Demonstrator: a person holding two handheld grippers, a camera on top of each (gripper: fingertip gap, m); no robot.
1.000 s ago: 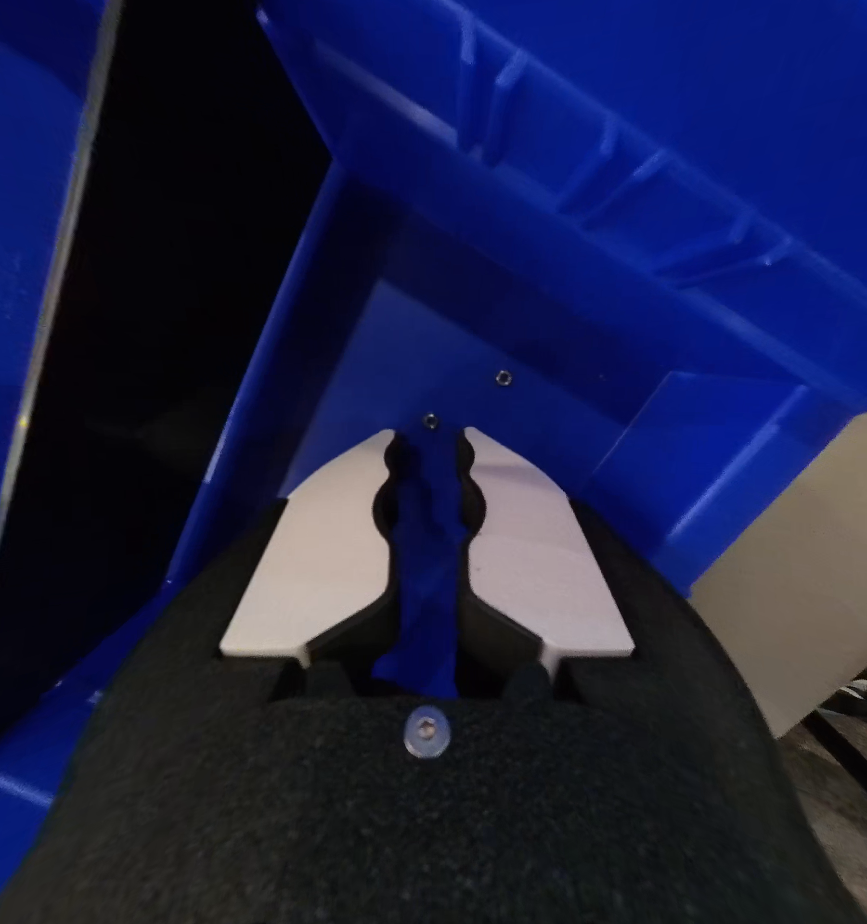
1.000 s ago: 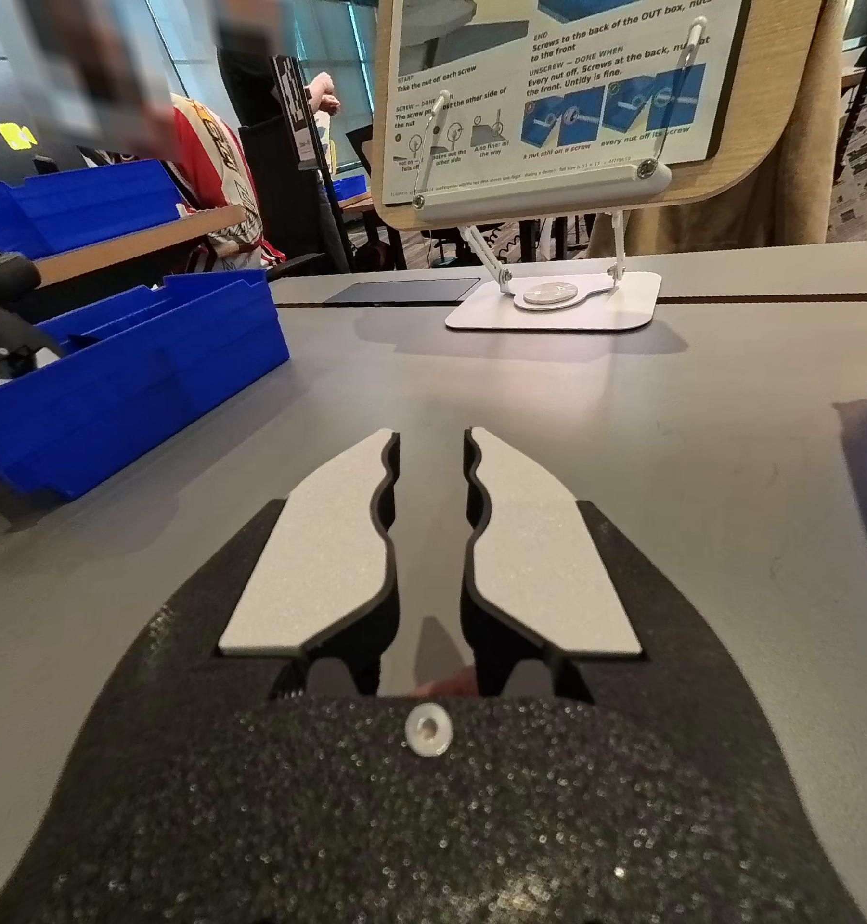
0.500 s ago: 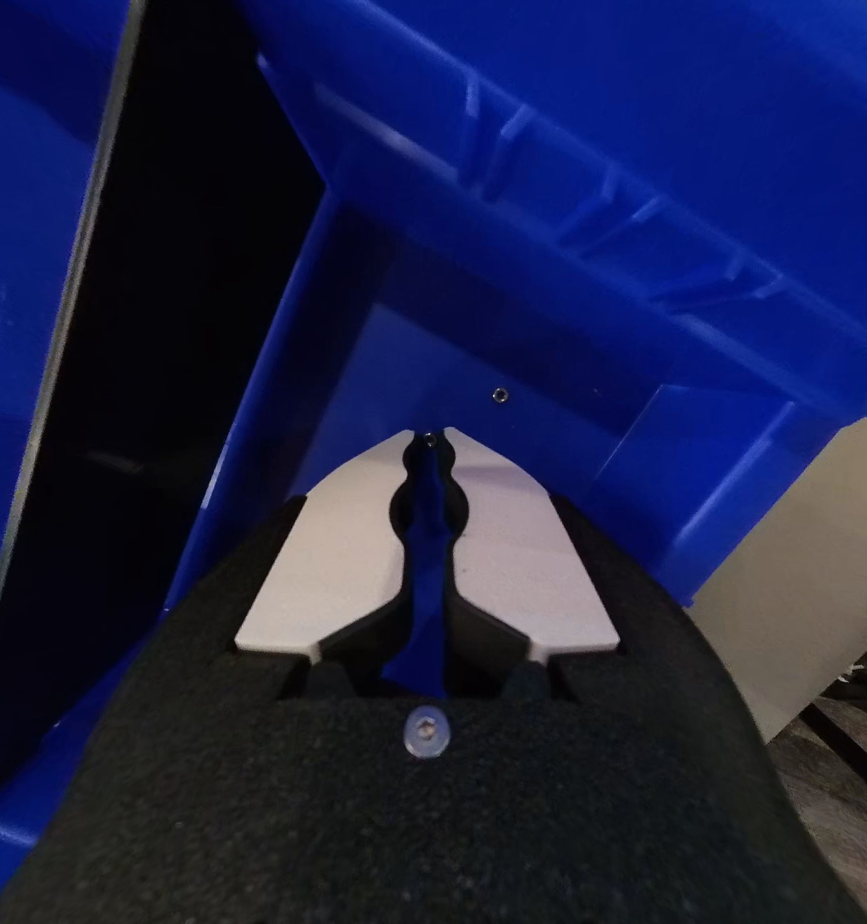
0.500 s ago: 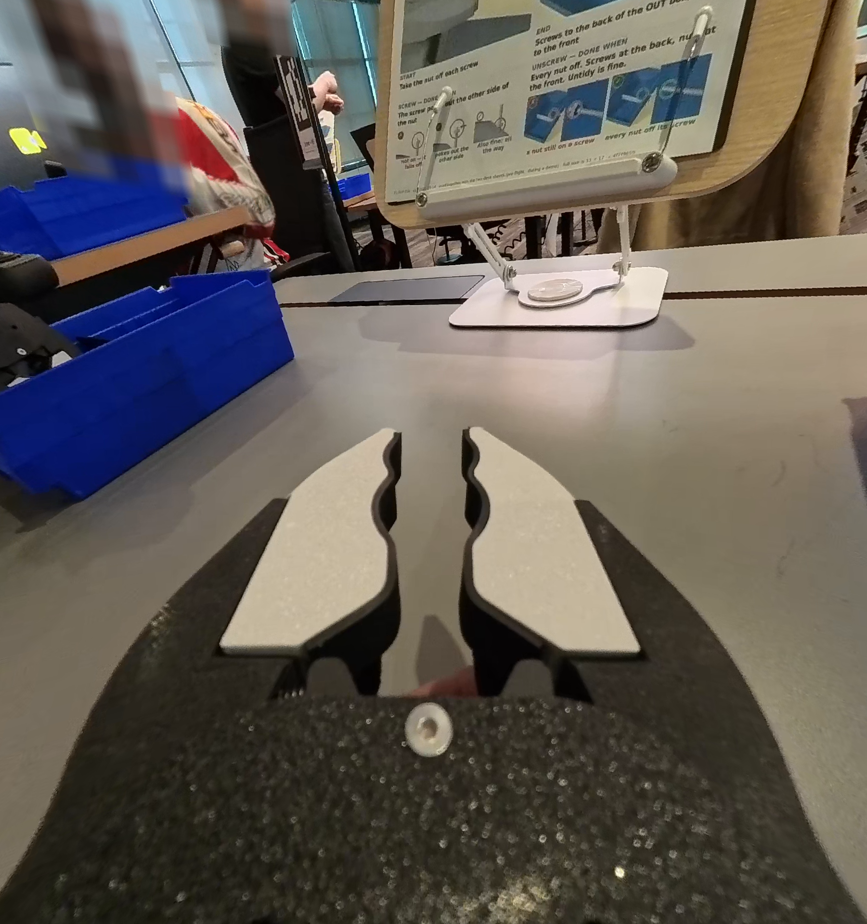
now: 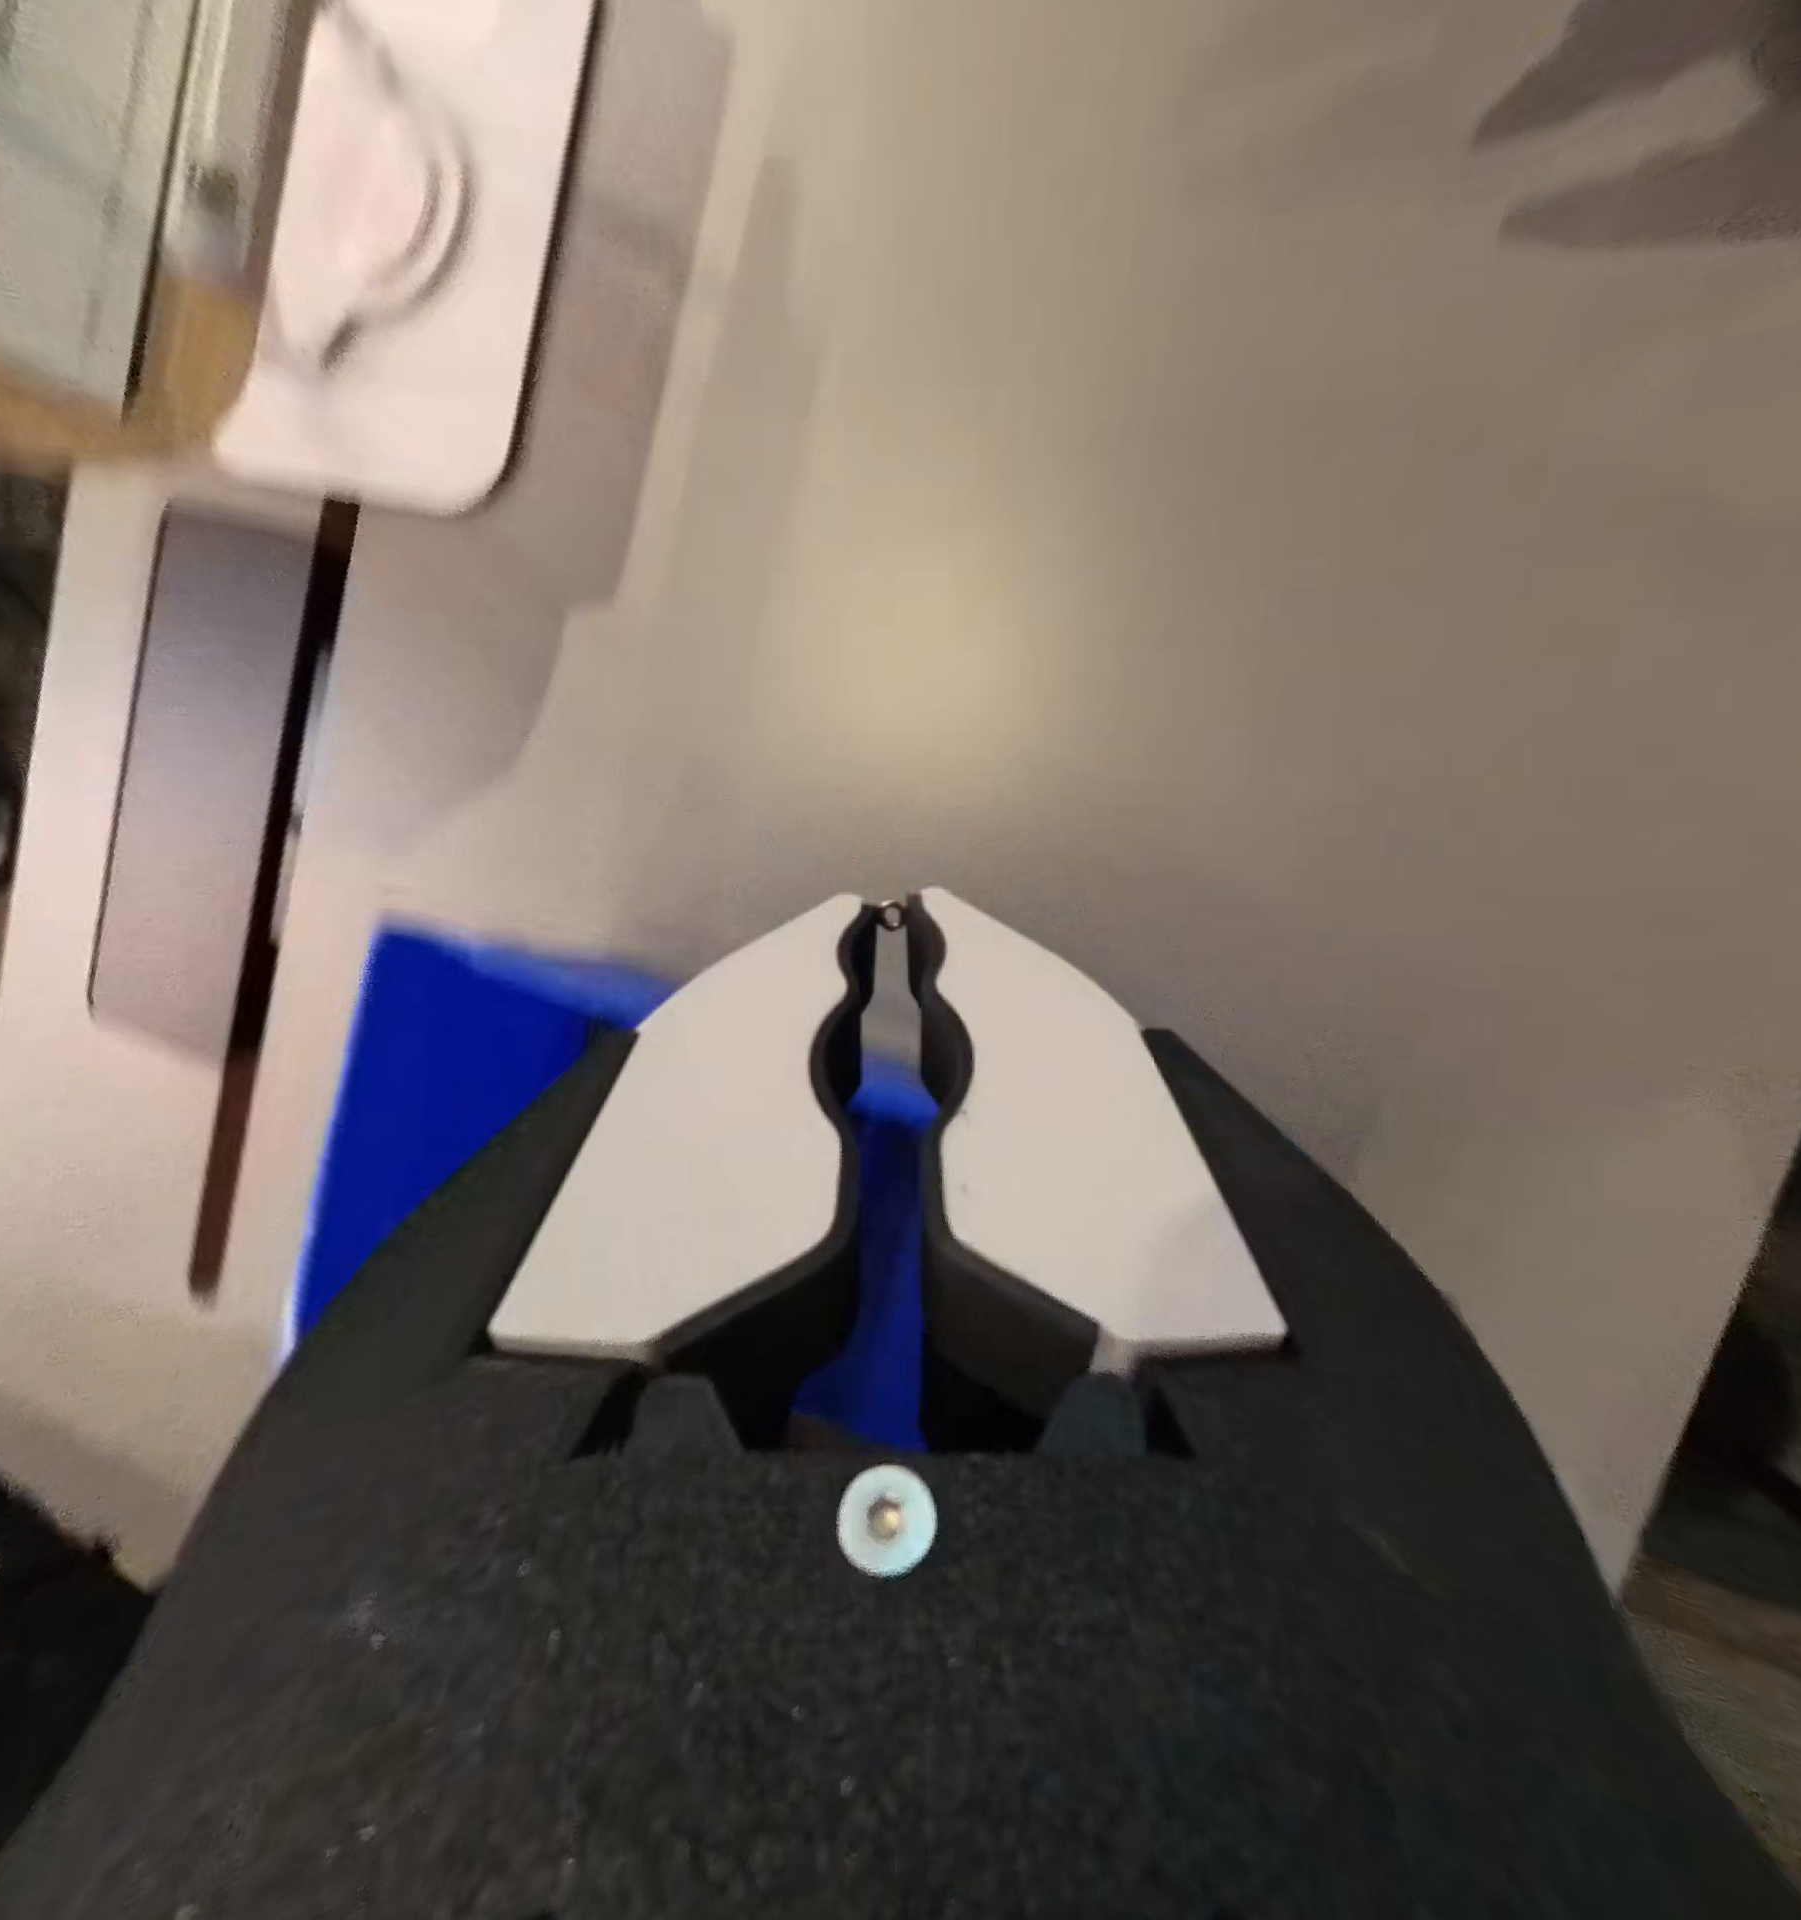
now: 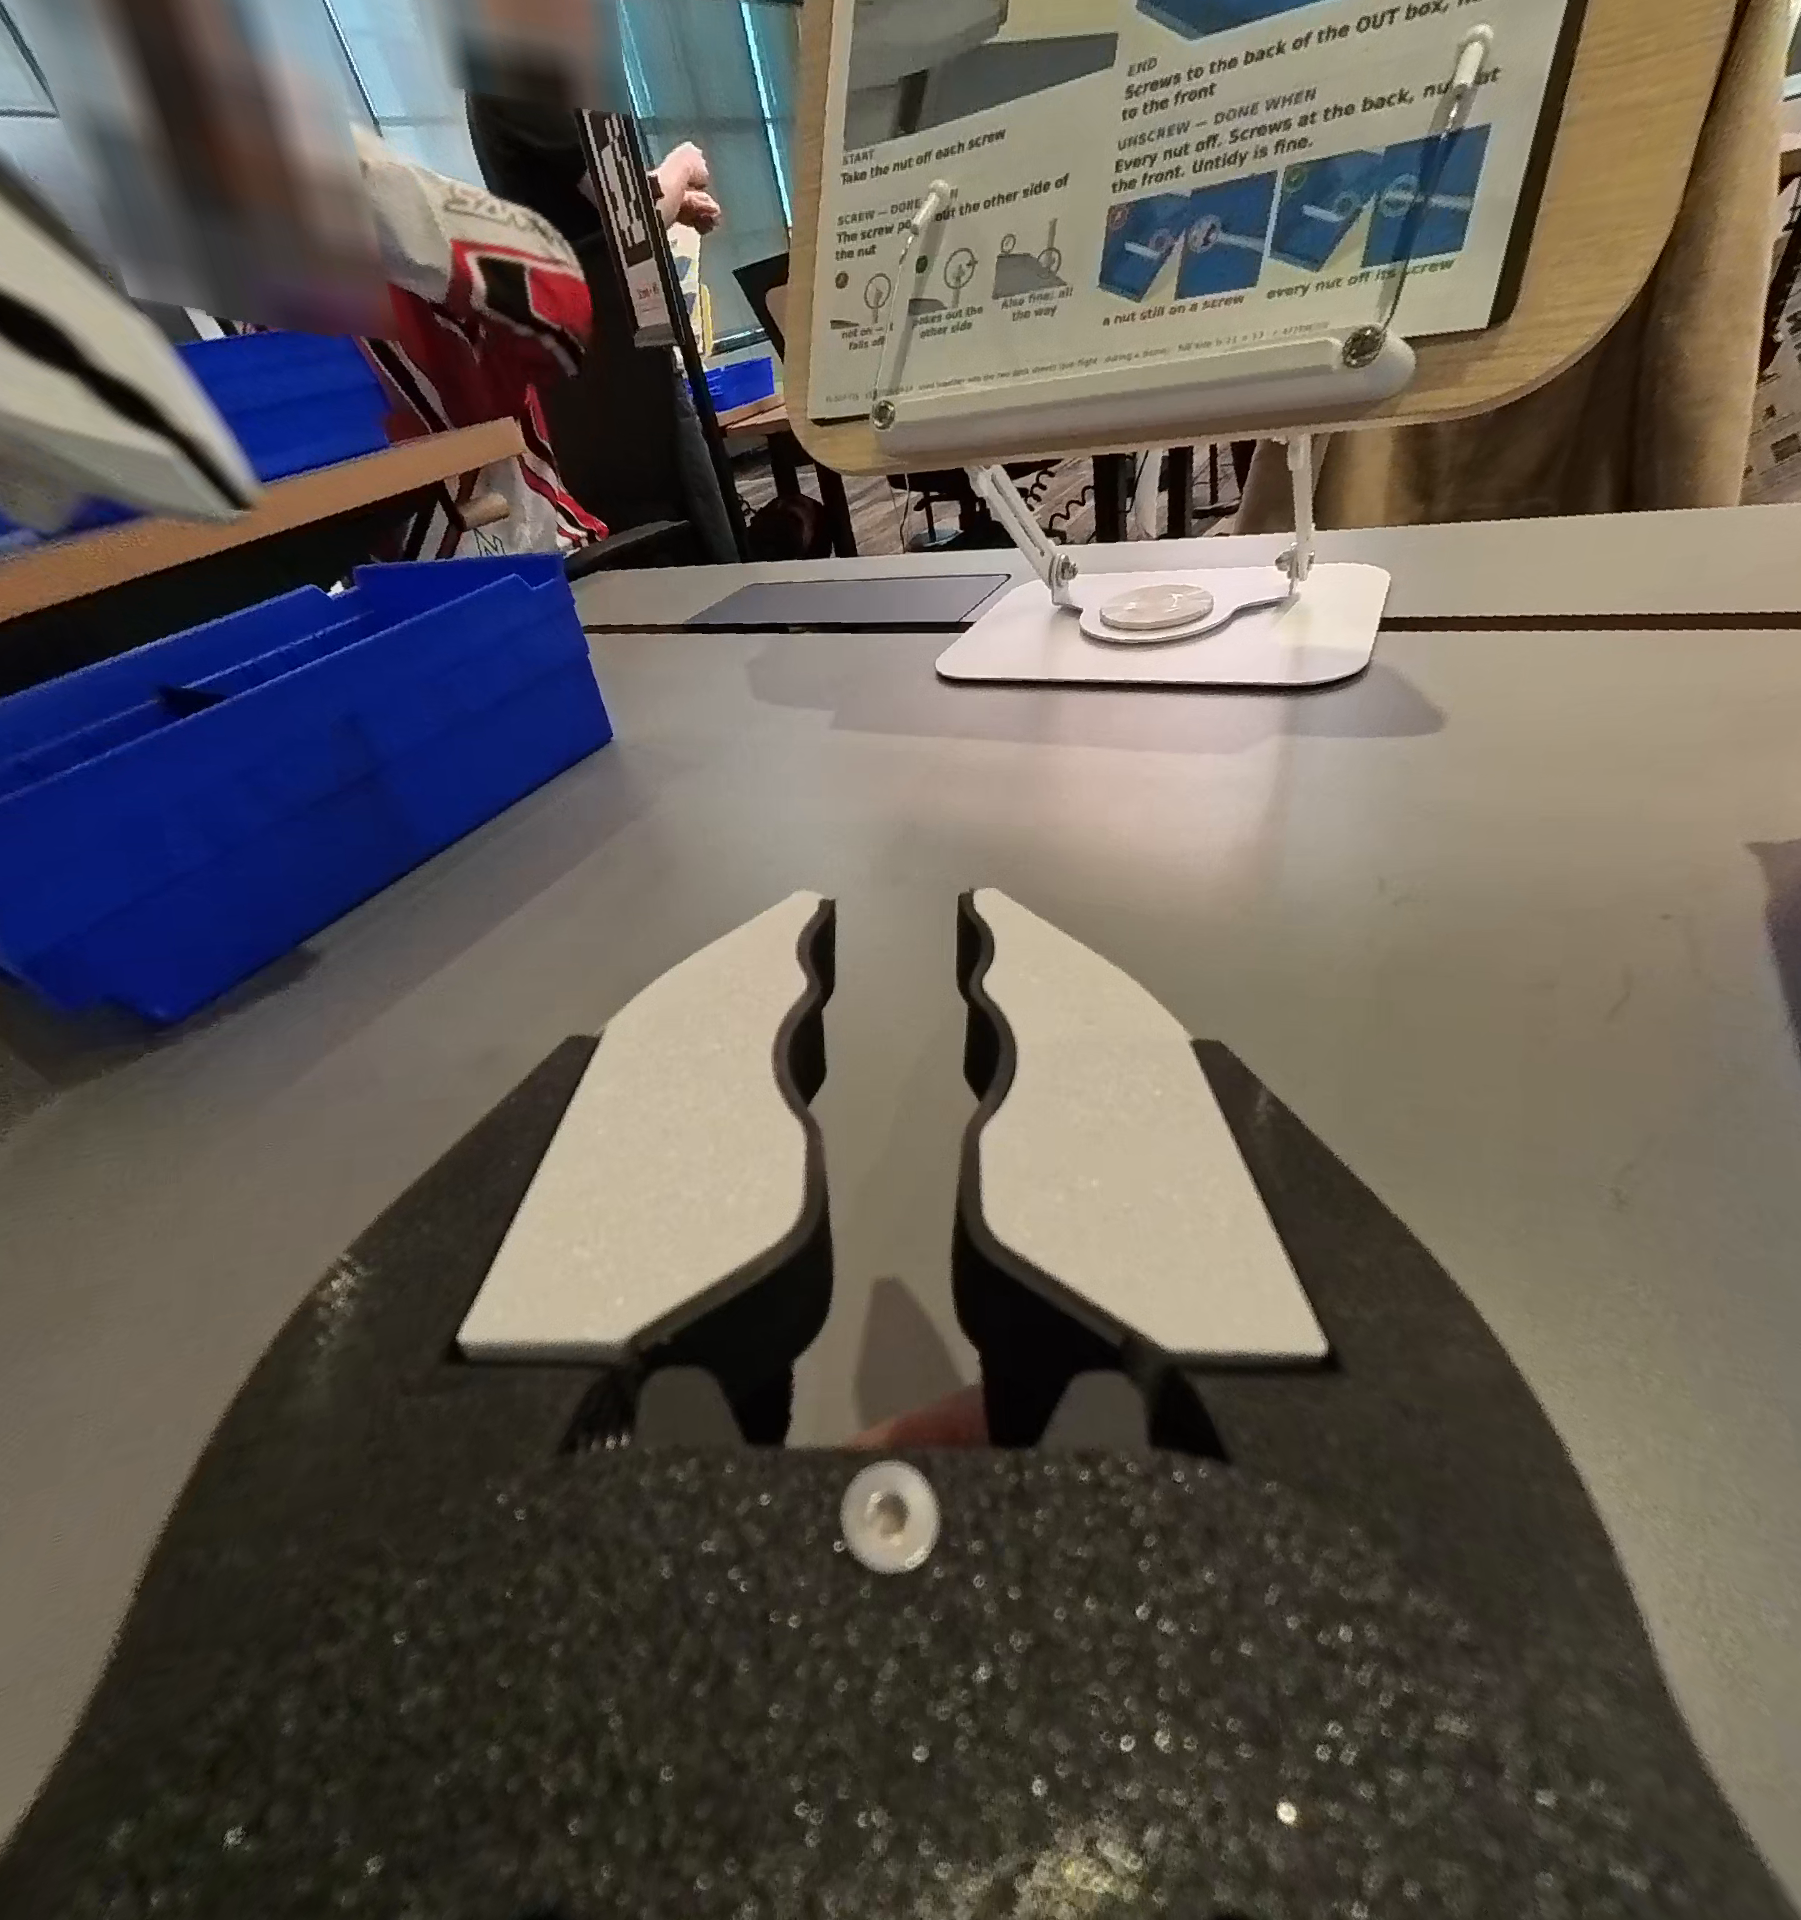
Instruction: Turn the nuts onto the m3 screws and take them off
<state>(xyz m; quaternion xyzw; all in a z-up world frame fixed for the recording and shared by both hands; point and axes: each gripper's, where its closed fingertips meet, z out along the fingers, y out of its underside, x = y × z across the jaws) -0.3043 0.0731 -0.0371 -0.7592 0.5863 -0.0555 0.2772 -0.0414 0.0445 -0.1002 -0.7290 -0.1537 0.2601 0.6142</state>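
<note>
One small dark nut [image 5: 893, 915] sits pinched at the very tips of the left gripper [image 5: 894, 914], whose fingers are closed on it above the grey surface [image 5: 1239, 623], with the blue bin [image 5: 439, 1091] below and behind. The right gripper [image 6: 896, 914] hovers low over the surface, its fingers [image 6: 667, 1143] parted by a narrow gap and holding nothing; the blue bin lies to its left, a stand with an instruction sheet [image 6: 1166, 623] ahead.
</note>
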